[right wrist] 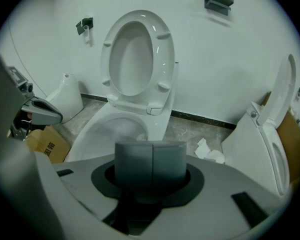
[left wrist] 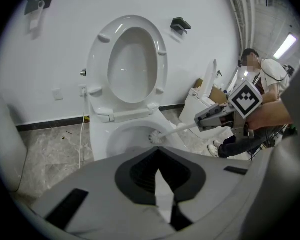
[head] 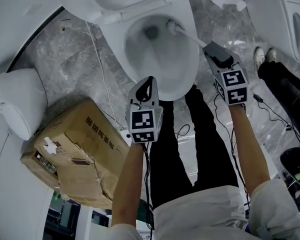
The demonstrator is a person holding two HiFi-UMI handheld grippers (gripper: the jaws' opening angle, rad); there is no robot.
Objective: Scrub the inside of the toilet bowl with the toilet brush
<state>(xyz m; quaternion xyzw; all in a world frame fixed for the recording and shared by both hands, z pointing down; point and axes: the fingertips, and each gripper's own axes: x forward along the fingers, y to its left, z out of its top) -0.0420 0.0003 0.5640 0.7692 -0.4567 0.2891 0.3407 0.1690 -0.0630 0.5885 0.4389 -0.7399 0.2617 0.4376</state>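
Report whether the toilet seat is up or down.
Up: the seat stands raised against the wall, leaving the bowl uncovered.

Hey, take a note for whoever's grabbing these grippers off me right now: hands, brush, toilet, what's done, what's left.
Right gripper: shut on the toilet brush handle, bristle head inside the toilet bowl, beside the drain toward the back.
Left gripper: shut, empty, hovering over the bowl's near rim.
Seat is up.
Done: brush is in the bowl; how much has been scrubbed can't be told.
Left: work the head round the whole inner wall, then lift it out.
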